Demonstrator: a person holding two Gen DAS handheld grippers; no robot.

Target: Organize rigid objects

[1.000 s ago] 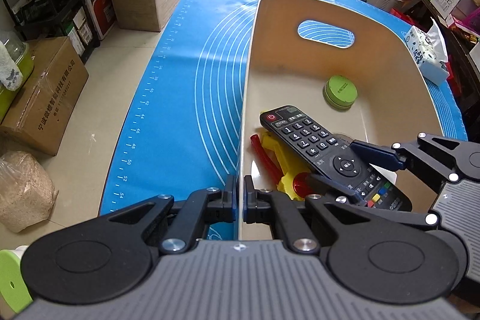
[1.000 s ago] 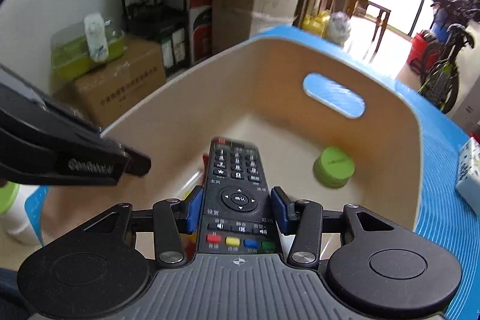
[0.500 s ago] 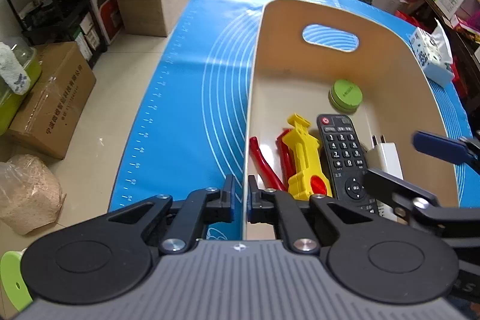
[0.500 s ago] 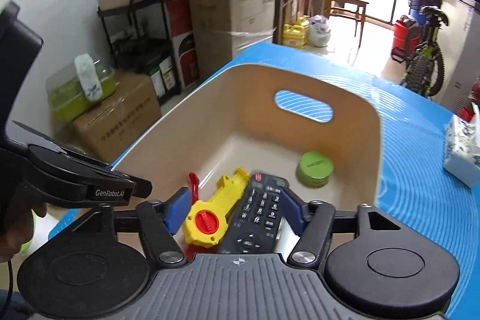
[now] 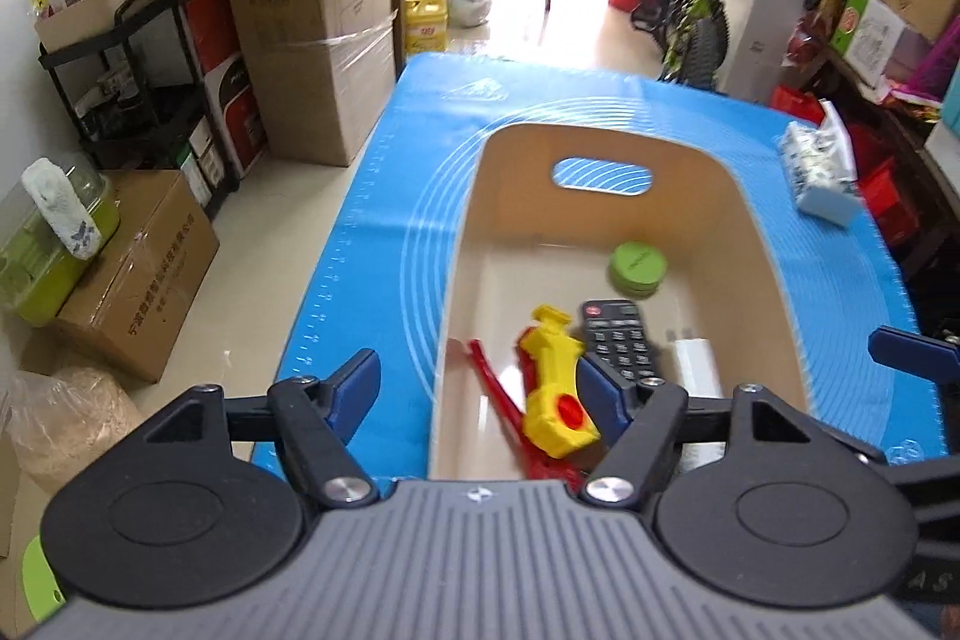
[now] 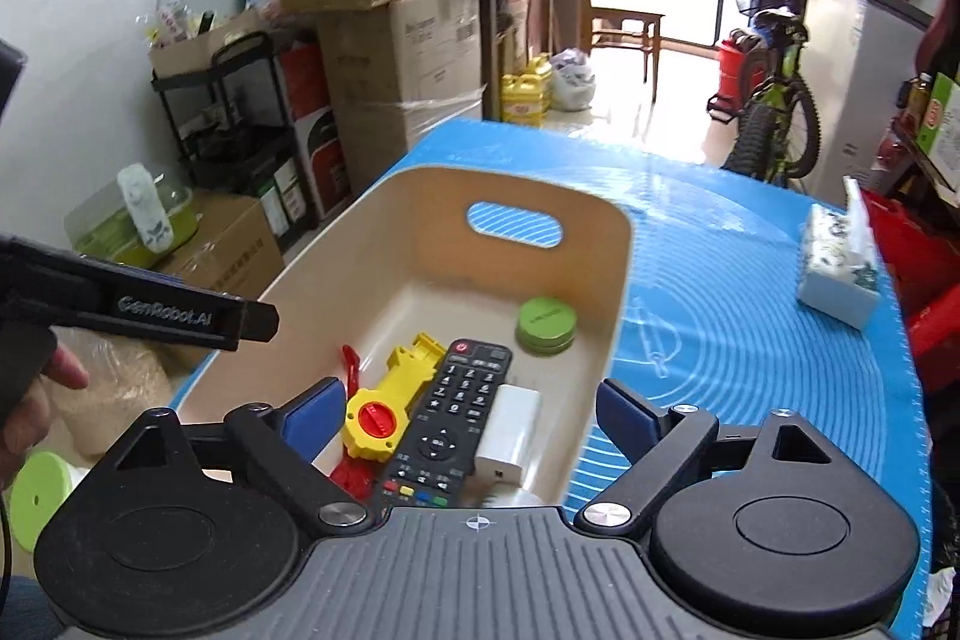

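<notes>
A beige bin (image 5: pixel 762 244) (image 6: pixel 618 292) stands on the blue mat (image 5: pixel 390 196) (image 6: pixel 750 292). Inside lie a black remote (image 5: pixel 618 340) (image 6: pixel 456 412), a yellow toy with a red knob (image 5: pixel 555 394) (image 6: pixel 390 394), a red tool (image 5: pixel 492 388) (image 6: pixel 349 361), a white adapter (image 5: pixel 696 364) (image 6: pixel 510 430) and a green round tin (image 5: pixel 637 267) (image 6: pixel 546 317). My left gripper (image 5: pixel 480 385) is open and empty above the bin's near left wall. My right gripper (image 6: pixel 471 406) is open and empty above the bin's near end.
A tissue pack (image 5: pixel 819 172) (image 6: pixel 840 262) lies on the mat's right side. Cardboard boxes (image 5: pixel 312 58) (image 6: pixel 396 40), a black shelf (image 5: pixel 138 82) and a bicycle (image 5: pixel 696 10) stand around the table. The left gripper's body (image 6: pixel 138 307) reaches in at the right view's left.
My right gripper opened and let go of the remote, which now lies in the bin. My left gripper opened off the bin's wall. Both pulled back and up.
</notes>
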